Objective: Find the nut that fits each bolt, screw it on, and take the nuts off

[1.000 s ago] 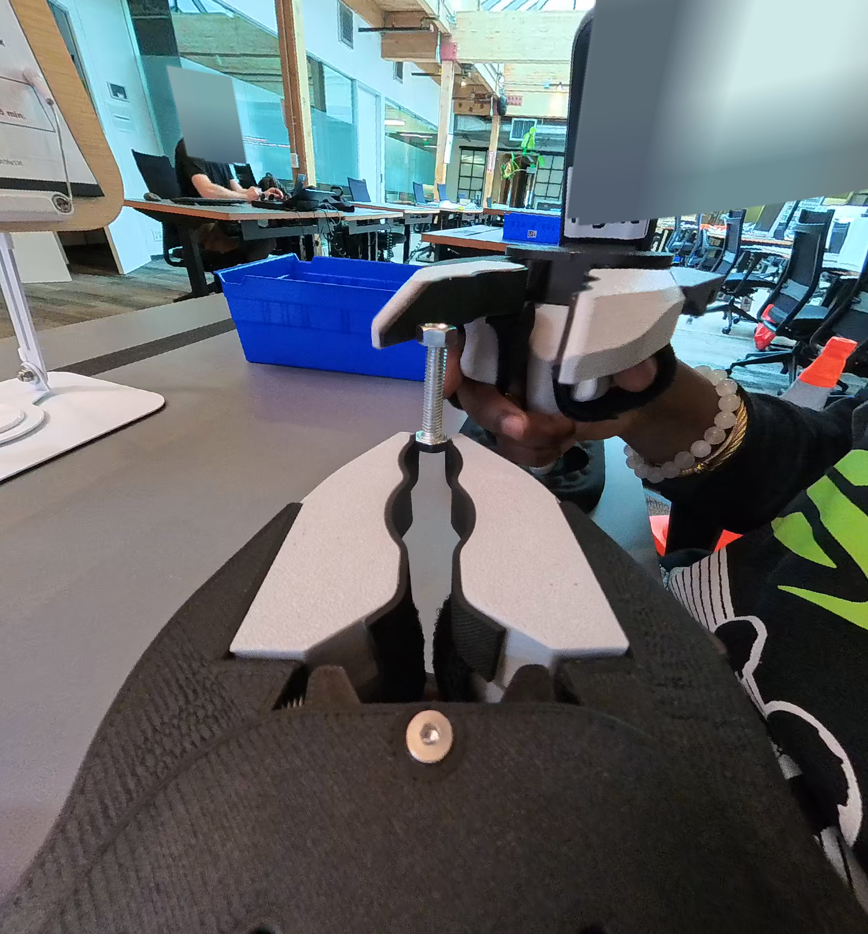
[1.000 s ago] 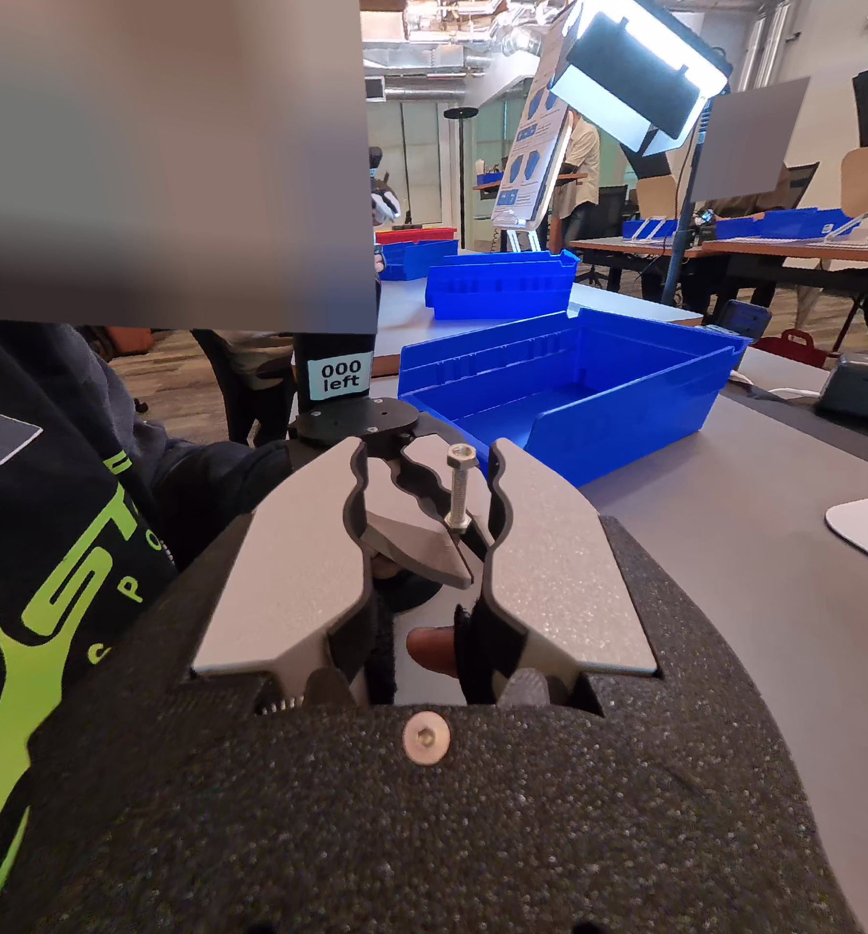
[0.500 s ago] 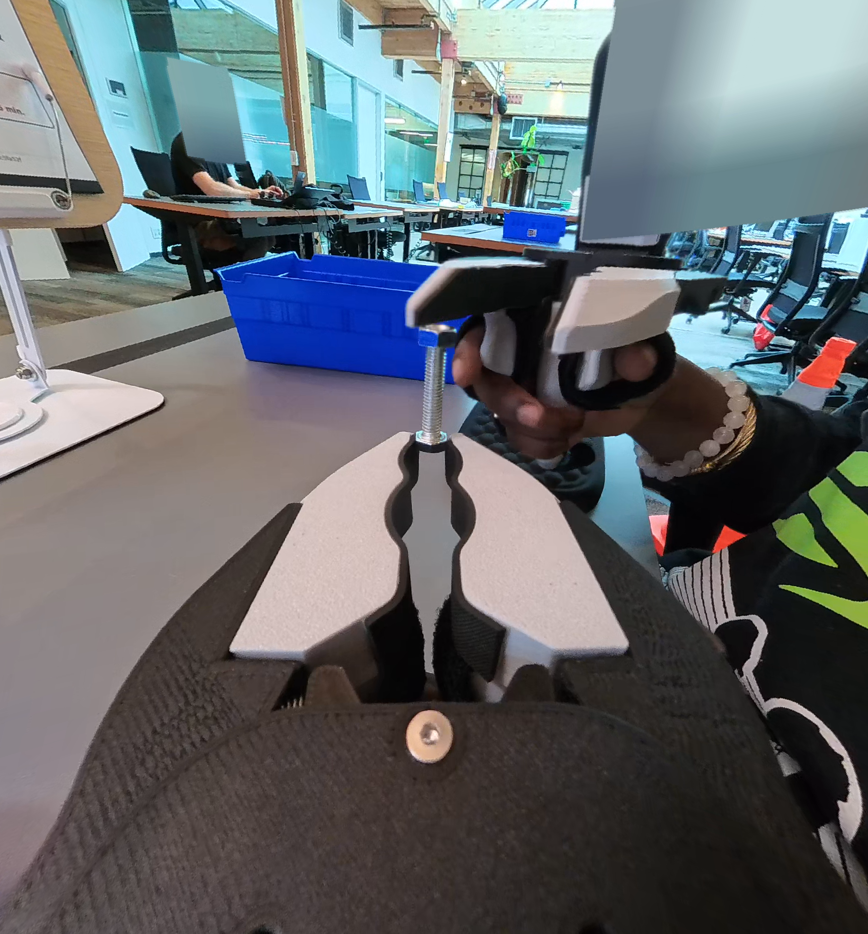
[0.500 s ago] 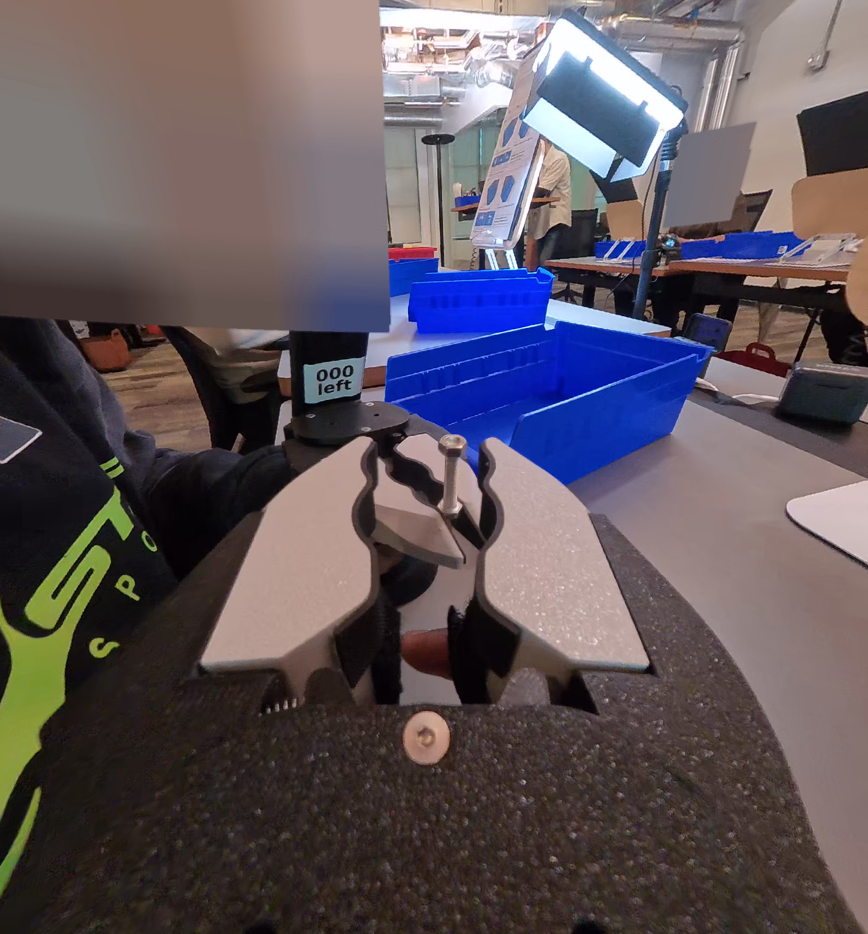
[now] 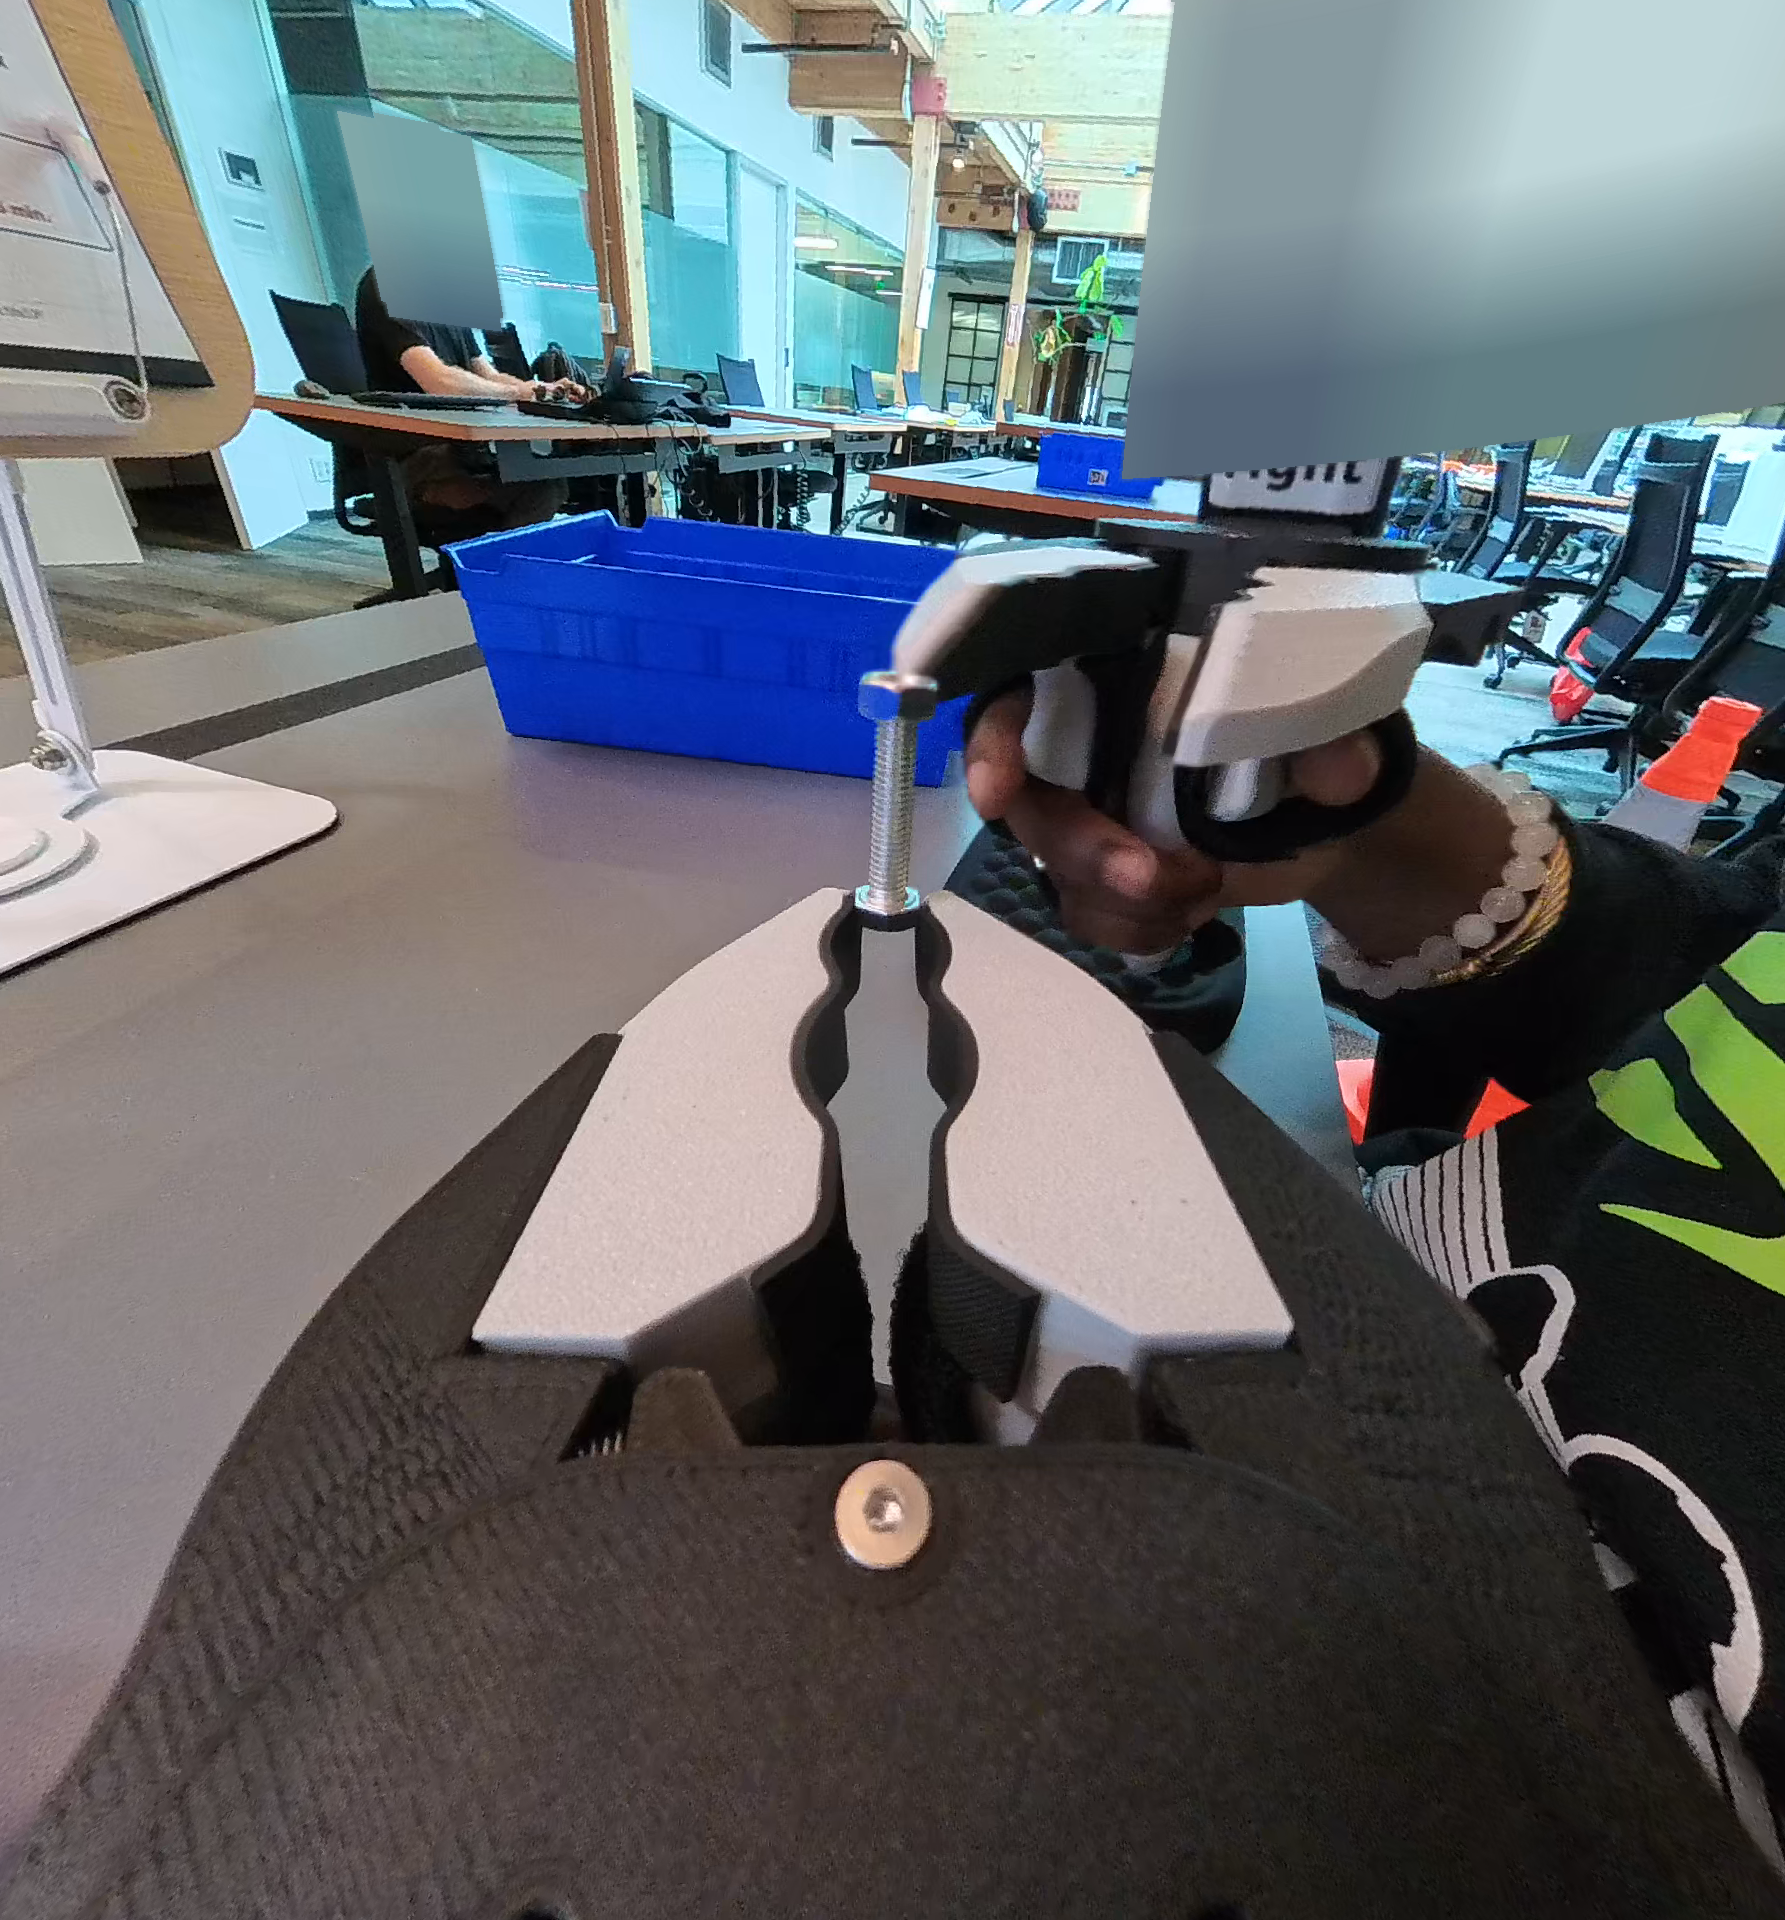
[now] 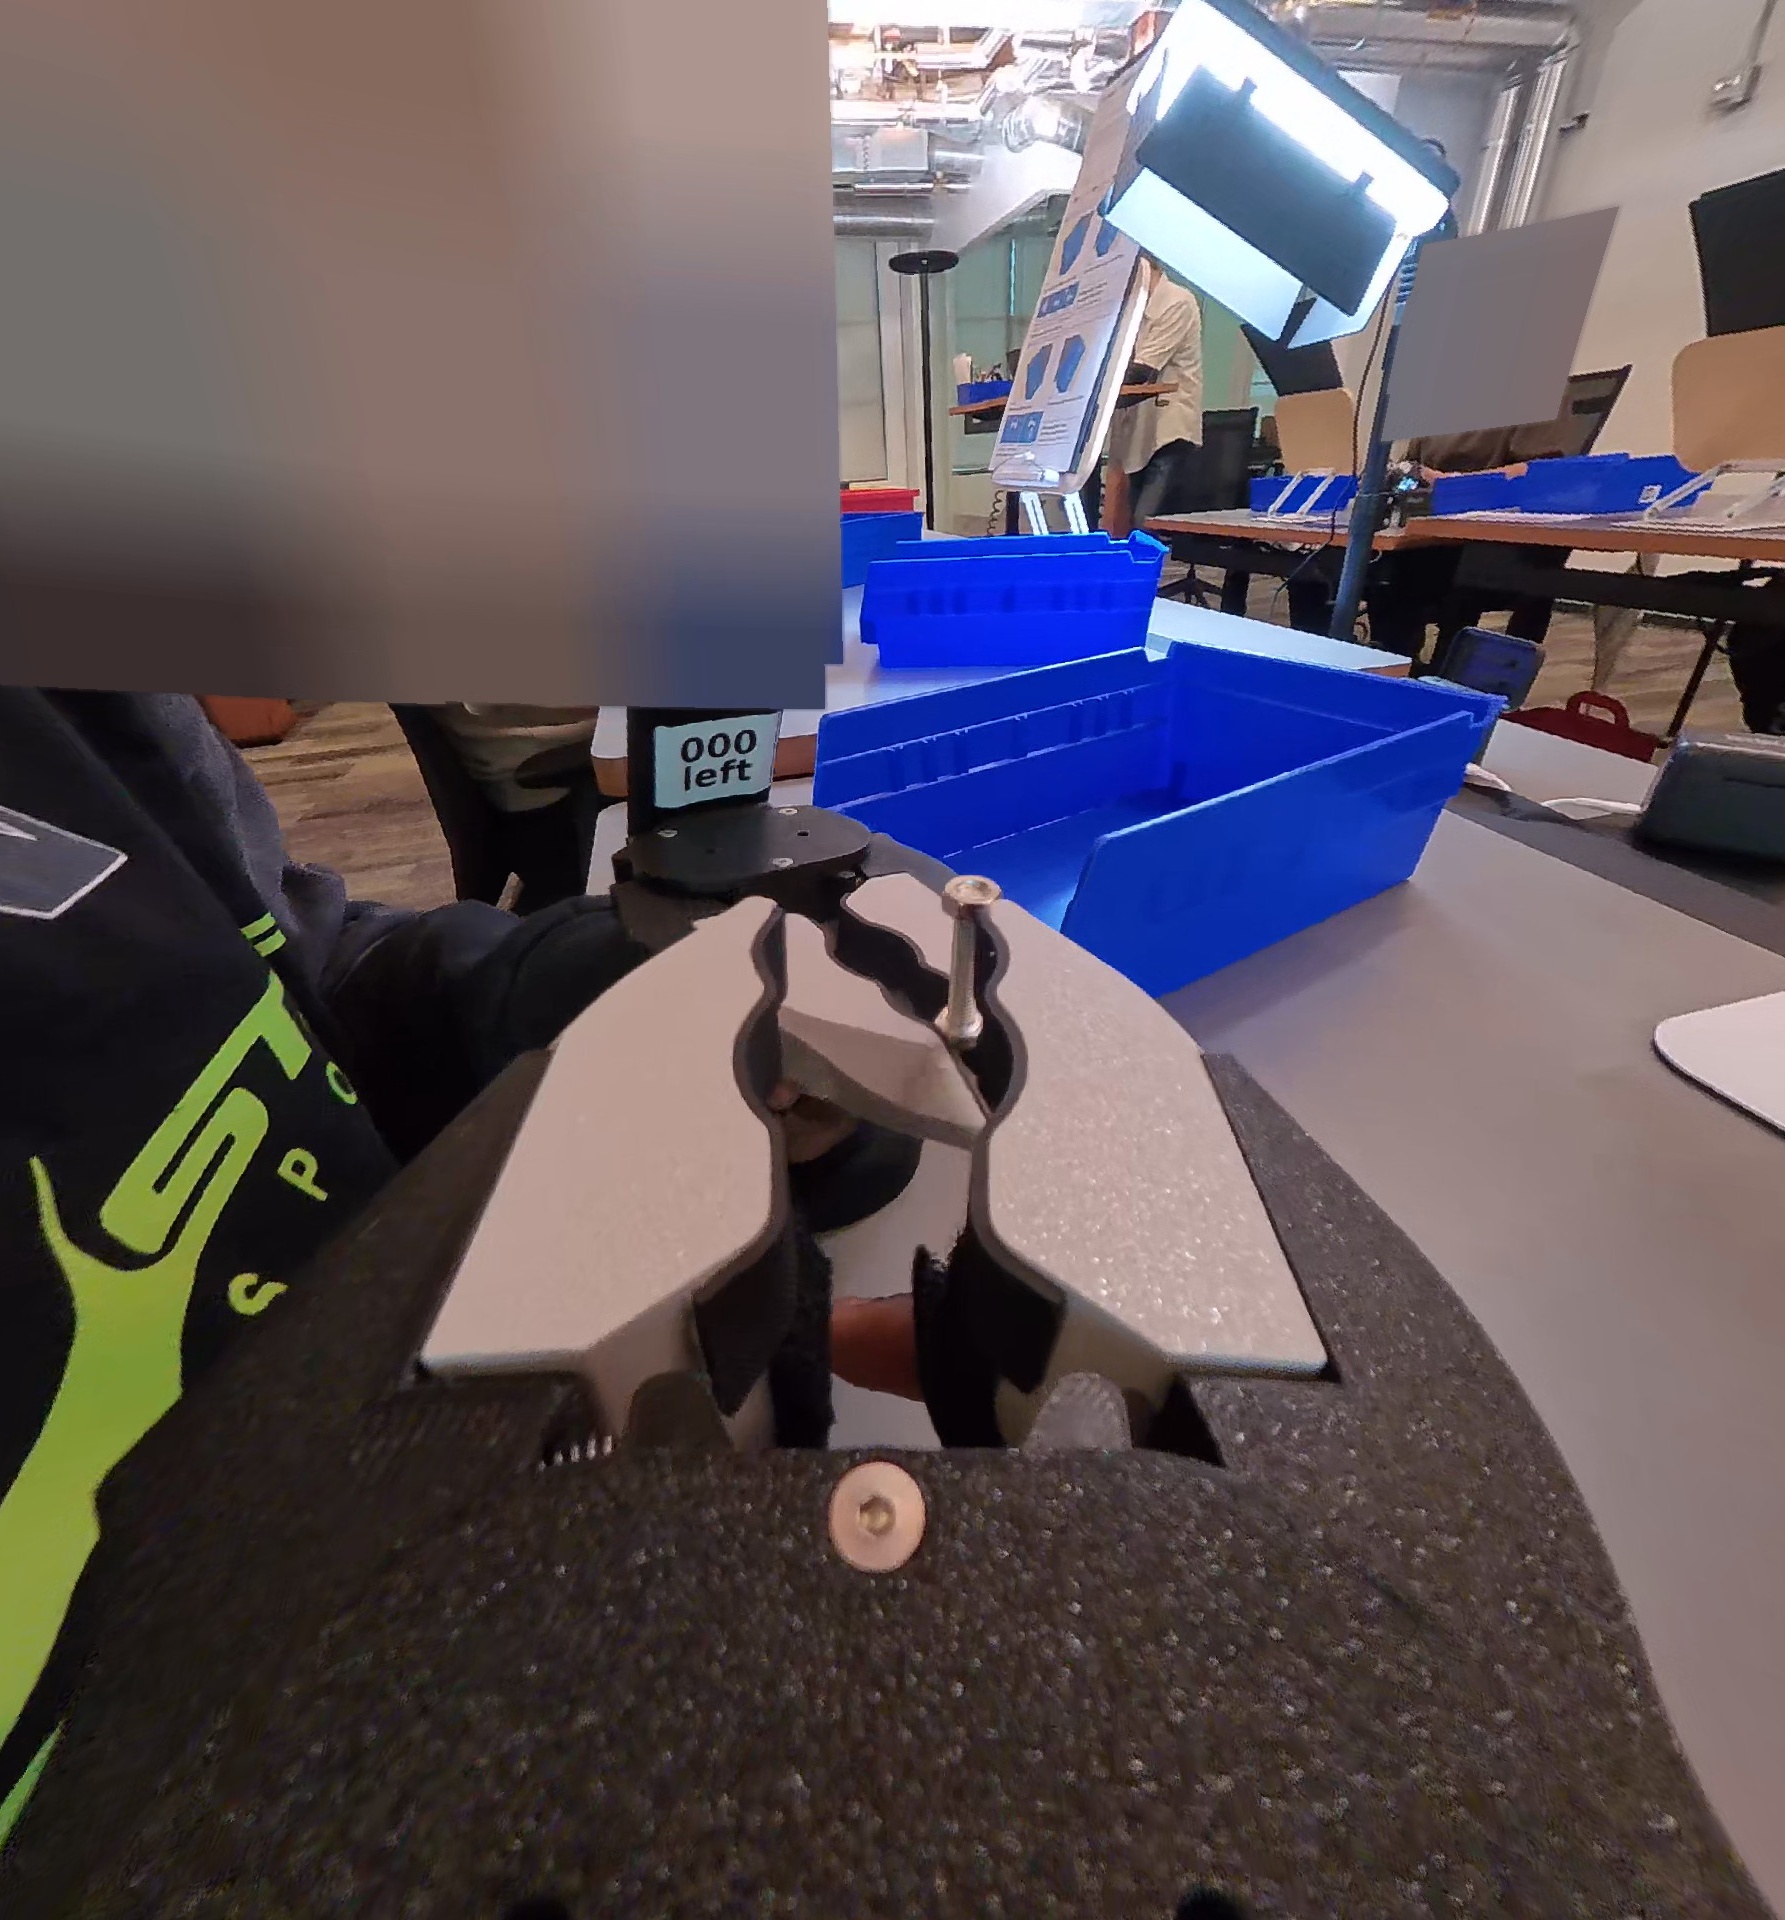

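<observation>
Left wrist view is showing the left gripper [image 5: 890,914] pinching shut around something small and silvery at its tips, at the foot of an upright bolt [image 5: 893,805]; whether that is the nut or the bolt's head, I cannot tell. The shaft is rising straight up, with a six-sided piece [image 5: 897,694] on top. Just past it the right gripper [image 5: 914,649] is hanging with one fingertip close by that top piece, a hand [image 5: 1127,831] curling round its handle. From its own camera the right gripper [image 6: 883,997] is standing partly open and gripping nothing, the bolt [image 6: 963,961] sitting near its right finger.

To my eye the turning step is under way. Doing it well, I'd say, is a matter of keeping the bolt plumb in the left grip, closing the right fingers squarely on the flats of the top piece, and turning without leaning sideways, so the thread is not binding. Farther off on the grey table [image 5: 244,1039] a blue bin [image 5: 701,644] is waiting, and a white stand [image 5: 119,821] is sitting off to the left.
</observation>
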Demonstrator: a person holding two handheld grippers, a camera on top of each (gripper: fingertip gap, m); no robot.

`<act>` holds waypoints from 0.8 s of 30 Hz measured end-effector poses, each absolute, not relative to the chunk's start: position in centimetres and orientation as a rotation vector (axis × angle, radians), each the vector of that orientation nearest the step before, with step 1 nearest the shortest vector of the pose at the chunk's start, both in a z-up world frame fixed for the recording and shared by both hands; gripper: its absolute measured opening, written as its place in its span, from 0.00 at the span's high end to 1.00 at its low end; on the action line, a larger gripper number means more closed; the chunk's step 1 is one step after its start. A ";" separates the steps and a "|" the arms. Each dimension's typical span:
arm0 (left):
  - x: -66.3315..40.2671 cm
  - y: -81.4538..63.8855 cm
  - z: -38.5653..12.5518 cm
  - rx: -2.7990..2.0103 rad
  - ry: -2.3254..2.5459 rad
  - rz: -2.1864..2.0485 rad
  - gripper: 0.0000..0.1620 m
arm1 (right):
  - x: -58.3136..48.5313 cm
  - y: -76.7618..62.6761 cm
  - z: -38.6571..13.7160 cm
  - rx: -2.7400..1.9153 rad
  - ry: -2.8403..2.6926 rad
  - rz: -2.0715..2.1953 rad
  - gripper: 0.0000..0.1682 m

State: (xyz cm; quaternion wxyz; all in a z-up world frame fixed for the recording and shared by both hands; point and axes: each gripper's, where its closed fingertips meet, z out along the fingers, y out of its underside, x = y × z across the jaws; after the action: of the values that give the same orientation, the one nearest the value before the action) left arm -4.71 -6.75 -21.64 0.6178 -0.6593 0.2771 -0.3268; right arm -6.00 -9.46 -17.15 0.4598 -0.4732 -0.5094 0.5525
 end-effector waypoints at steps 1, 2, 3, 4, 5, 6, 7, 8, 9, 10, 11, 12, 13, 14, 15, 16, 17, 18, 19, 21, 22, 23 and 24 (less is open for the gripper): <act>-4.7 -6.7 -21.6 -1.517 0.636 -0.755 0.94 | -5.8 -9.5 -17.1 -1.162 -1.252 1.358 0.82; -4.7 -6.8 -21.6 -1.517 0.635 -0.756 0.94 | -5.6 -9.3 -17.1 -1.163 -1.246 1.351 0.82; -4.7 -6.8 -21.6 -1.517 0.637 -0.756 0.94 | -5.5 -9.1 -17.1 -1.166 -1.236 1.341 0.82; -4.7 -6.8 -21.6 -1.516 0.640 -0.754 0.94 | -5.5 -8.9 -17.1 -1.166 -1.224 1.337 0.82; -4.6 -6.8 -21.6 -1.515 0.644 -0.754 0.94 | -5.6 -8.8 -17.0 -1.164 -1.212 1.340 0.82; -4.6 -6.9 -21.7 -1.515 0.647 -0.753 0.94 | -5.8 -8.6 -17.0 -1.164 -1.203 1.345 0.80; -4.6 -6.9 -21.7 -1.514 0.650 -0.752 0.94 | -6.1 -8.6 -17.0 -1.166 -1.201 1.351 0.78; -4.5 -6.9 -21.7 -1.513 0.655 -0.753 0.94 | -6.5 -8.7 -17.1 -1.167 -1.209 1.357 0.76; -4.5 -6.9 -21.7 -1.514 0.658 -0.753 0.94 | -6.9 -8.8 -17.3 -1.167 -1.221 1.363 0.75; -4.4 -7.0 -21.8 -1.515 0.663 -0.753 0.94 | -7.2 -9.0 -17.4 -1.166 -1.236 1.367 0.74; -4.4 -7.0 -21.8 -1.516 0.668 -0.753 0.94 | -7.6 -9.2 -17.5 -1.163 -1.250 1.371 0.73; -4.3 -7.0 -21.8 -1.518 0.673 -0.753 0.94 | -7.8 -9.3 -17.5 -1.159 -1.260 1.375 0.73; -4.3 -7.0 -21.9 -1.519 0.675 -0.752 0.94 | -8.0 -9.5 -17.5 -1.153 -1.265 1.380 0.73; -4.3 -7.0 -21.9 -1.520 0.676 -0.753 0.94 | -8.0 -9.5 -17.5 -1.149 -1.267 1.382 0.73; -4.3 -7.0 -21.9 -1.520 0.673 -0.753 0.94 | -8.0 -9.6 -17.4 -1.147 -1.267 1.382 0.73; -4.4 -7.0 -21.8 -1.520 0.670 -0.754 0.94 | -7.9 -9.6 -17.4 -1.147 -1.266 1.380 0.73; -4.4 -6.9 -21.8 -1.521 0.666 -0.754 0.94 | -7.7 -9.5 -17.3 -1.146 -1.263 1.377 0.74; -4.4 -6.9 -21.8 -1.521 0.662 -0.755 0.94 | -7.5 -9.5 -17.3 -1.146 -1.258 1.374 0.75; -4.5 -6.9 -21.8 -1.521 0.660 -0.755 0.94 | -7.3 -9.5 -17.2 -1.147 -1.252 1.370 0.75; -4.5 -6.9 -21.8 -1.522 0.659 -0.753 0.94 | -6.8 -9.3 -17.2 -1.153 -1.242 1.360 0.77; -4.5 -6.9 -21.8 -1.522 0.659 -0.753 0.94 | -6.5 -9.3 -17.2 -1.156 -1.237 1.355 0.77; -4.5 -6.9 -21.8 -1.522 0.658 -0.752 0.94 | -6.3 -9.3 -17.2 -1.158 -1.234 1.350 0.77; -4.5 -6.9 -21.8 -1.523 0.657 -0.752 0.94 | -6.1 -9.3 -17.2 -1.158 -1.232 1.347 0.79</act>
State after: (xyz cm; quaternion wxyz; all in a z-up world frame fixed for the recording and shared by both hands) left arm -4.50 -6.85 -21.82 0.6134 -0.6605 0.2849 -0.3260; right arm -6.07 -9.28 -17.21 0.4703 -0.4727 -0.5029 0.5500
